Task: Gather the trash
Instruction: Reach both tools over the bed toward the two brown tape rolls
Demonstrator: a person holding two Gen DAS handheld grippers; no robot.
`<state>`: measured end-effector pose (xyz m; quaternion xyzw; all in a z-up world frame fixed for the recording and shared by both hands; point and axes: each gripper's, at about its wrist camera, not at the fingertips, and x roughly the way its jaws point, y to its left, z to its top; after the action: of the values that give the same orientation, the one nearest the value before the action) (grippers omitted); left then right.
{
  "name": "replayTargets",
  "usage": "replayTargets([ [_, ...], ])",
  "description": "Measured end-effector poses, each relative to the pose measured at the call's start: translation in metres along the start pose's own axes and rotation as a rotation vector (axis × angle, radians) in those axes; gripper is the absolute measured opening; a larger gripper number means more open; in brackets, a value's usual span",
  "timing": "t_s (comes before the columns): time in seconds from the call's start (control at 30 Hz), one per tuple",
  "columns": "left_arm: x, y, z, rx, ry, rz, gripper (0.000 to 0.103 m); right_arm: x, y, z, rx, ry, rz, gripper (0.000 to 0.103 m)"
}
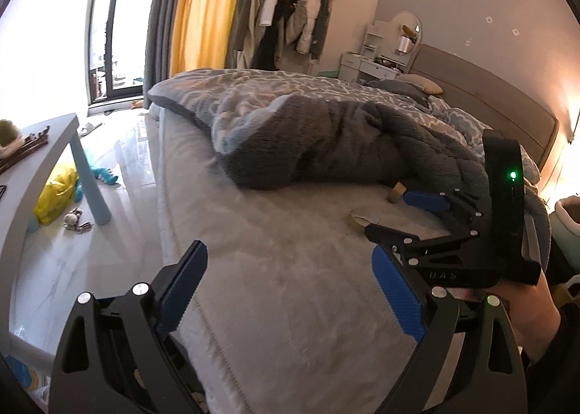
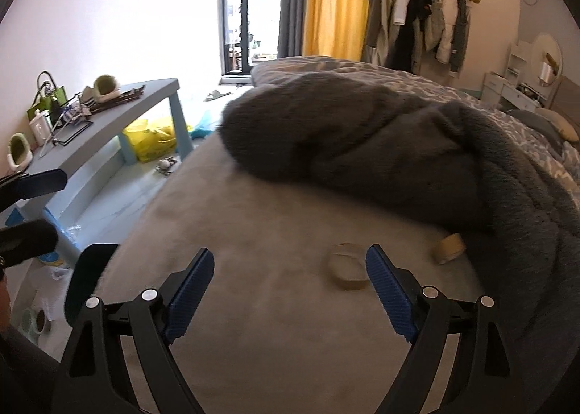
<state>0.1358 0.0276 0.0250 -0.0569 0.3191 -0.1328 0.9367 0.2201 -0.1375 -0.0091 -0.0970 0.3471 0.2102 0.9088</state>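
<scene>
Two empty tan tape rolls lie on the grey bed sheet [image 2: 275, 305]. The nearer roll [image 2: 346, 269] lies flat just left of my right gripper's right fingertip; it also shows in the left wrist view [image 1: 357, 221]. The farther roll [image 2: 450, 248] stands on edge by the grey fleece blanket [image 2: 362, 138], and shows in the left wrist view [image 1: 396, 192]. My right gripper [image 2: 290, 287] is open and empty, low over the sheet; it shows in the left wrist view [image 1: 406, 214] with the nearer roll at its lower finger. My left gripper [image 1: 290, 287] is open and empty over the sheet.
A light blue low table [image 2: 119, 113] with clutter stands left of the bed, with a yellow plastic bag [image 2: 152, 138] under it. Toys lie on the floor [image 1: 105, 174]. A coat rack [image 1: 286, 11] and dresser [image 1: 366, 66] stand at the back.
</scene>
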Motion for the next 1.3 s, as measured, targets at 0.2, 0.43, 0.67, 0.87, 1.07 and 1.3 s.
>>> replayTargets([
  [0.2,0.021,-0.007,0.006,-0.002,0.023,-0.024,0.094,0.010,-0.039,0.003,0.013,0.025,-0.039,0.087],
  [0.43,0.052,-0.013,0.010,-0.009,0.070,-0.041,0.094,0.031,-0.066,0.001,0.000,0.072,-0.058,0.087],
  [0.67,0.078,-0.020,0.010,0.015,0.111,-0.048,0.094,0.050,-0.091,-0.005,-0.009,0.122,-0.078,0.087],
  [0.87,0.100,-0.027,0.012,-0.006,0.143,-0.087,0.094,0.063,-0.120,-0.006,0.020,0.152,-0.127,0.087],
  [1.07,0.119,-0.041,0.009,0.013,0.179,-0.139,0.094,0.078,-0.136,-0.008,0.019,0.186,-0.150,0.079],
  [1.3,0.135,-0.052,0.005,0.015,0.205,-0.164,0.094,0.096,-0.141,-0.005,0.011,0.193,-0.148,0.069],
])
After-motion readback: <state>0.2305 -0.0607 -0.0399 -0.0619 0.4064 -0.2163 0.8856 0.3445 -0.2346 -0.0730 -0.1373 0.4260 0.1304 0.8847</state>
